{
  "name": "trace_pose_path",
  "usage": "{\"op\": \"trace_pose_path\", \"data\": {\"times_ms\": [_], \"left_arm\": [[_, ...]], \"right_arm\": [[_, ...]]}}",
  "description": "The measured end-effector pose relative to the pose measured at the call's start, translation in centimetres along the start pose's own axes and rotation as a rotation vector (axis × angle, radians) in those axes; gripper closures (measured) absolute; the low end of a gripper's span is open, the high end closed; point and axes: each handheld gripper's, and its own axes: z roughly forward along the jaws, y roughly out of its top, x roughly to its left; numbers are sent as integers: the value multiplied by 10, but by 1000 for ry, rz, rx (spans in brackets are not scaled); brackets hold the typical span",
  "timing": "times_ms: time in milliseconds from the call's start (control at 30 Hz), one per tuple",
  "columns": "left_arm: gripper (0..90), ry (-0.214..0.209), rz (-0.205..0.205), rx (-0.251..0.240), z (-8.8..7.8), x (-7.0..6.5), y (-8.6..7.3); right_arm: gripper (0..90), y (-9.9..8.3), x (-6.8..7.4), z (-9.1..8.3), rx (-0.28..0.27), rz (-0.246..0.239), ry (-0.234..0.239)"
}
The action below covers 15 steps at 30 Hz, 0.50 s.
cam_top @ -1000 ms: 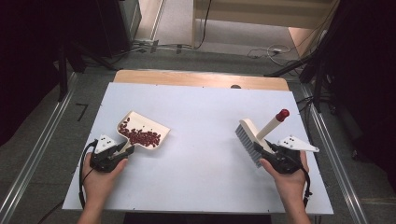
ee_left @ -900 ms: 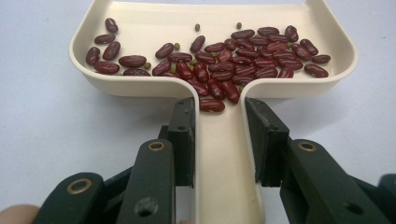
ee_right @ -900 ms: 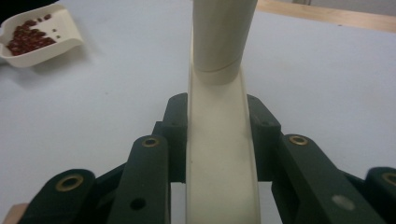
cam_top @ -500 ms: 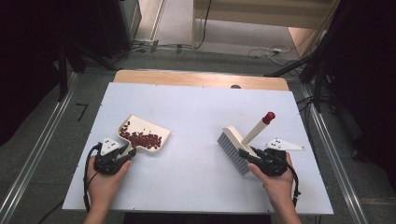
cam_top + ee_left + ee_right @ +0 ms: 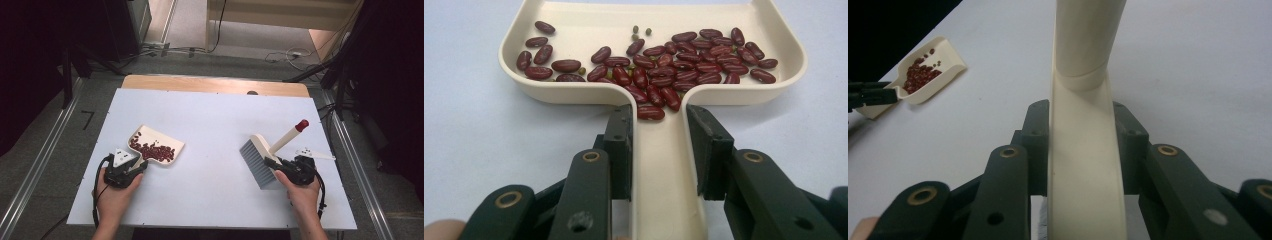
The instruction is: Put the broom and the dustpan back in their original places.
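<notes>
Brush [image 5: 260, 162] lowered to table in R gripper [image 5: 274, 164]; L gripper [image 5: 141, 161] clamps dustpan [image 5: 172, 145] handle.

Your cream dustpan [image 5: 159, 145] lies flat on the table's left, holding dark red beans [image 5: 684, 62] and a few small green ones. Your cream brush [image 5: 260, 161], red-tipped handle raised, rests bristles-down at right.

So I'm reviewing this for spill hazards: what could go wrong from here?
The dustpan is loaded with red beans, some sitting at the handle neck; if the left gripper tilts it back, they may roll out. The brush, clamped by the right gripper, rests bristles-down; a hard sweep could scatter beans.
</notes>
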Motion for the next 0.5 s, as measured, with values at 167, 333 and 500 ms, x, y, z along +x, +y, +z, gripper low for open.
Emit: {"op": "trace_pose_path", "data": {"times_ms": [167,333,500], "left_arm": [[656,25,12,3,2,-3,0],[655,22,9,5,2,-3,0],[655,26,14,13,2,-3,0]], "right_arm": [[647,-3,-11,2,-3,40,7],[642,-6,-21,4,-6,73,22],[629,-9,-29,5,-5,110,36]]}}
